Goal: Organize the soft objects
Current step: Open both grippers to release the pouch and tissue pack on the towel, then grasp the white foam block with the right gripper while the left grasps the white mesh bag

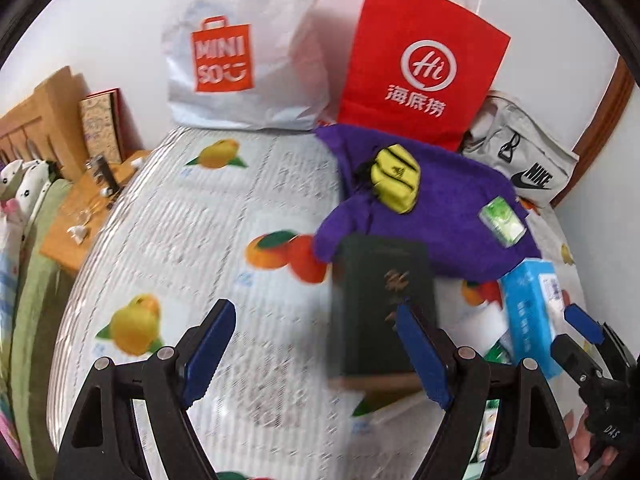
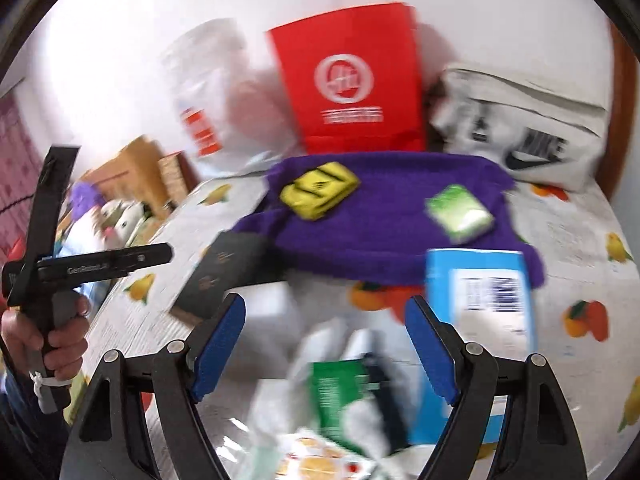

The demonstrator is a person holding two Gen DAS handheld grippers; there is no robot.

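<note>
Left wrist view: left hand-held gripper point(image 1: 316, 346) wide open, empty, above fruit-print bed cover point(image 1: 192, 240); purple cloth point(image 1: 440, 216) lying ahead, near red paper bag point(image 1: 420, 64), carrying yellow pouch point(image 1: 394, 178).

Right wrist view: right hand-held gripper point(image 2: 324, 344) wide open, holding nothing; purple cloth point(image 2: 380, 220) beyond, blue box point(image 2: 480, 300) overlapping its edge.

A plain white wall point(image 1: 120, 20) is seen behind a table covered by a cloth point(image 1: 192, 240) printed with oranges and lemons. A brown wooden edge point(image 1: 608, 112) is seen at the right, against the wall. To the left, a low wooden cabinet point(image 1: 76, 216) and a wooden headboard point(image 1: 36, 120) are seen, beside green bedding point(image 1: 32, 280). The wall is brightly and evenly lit.
</note>
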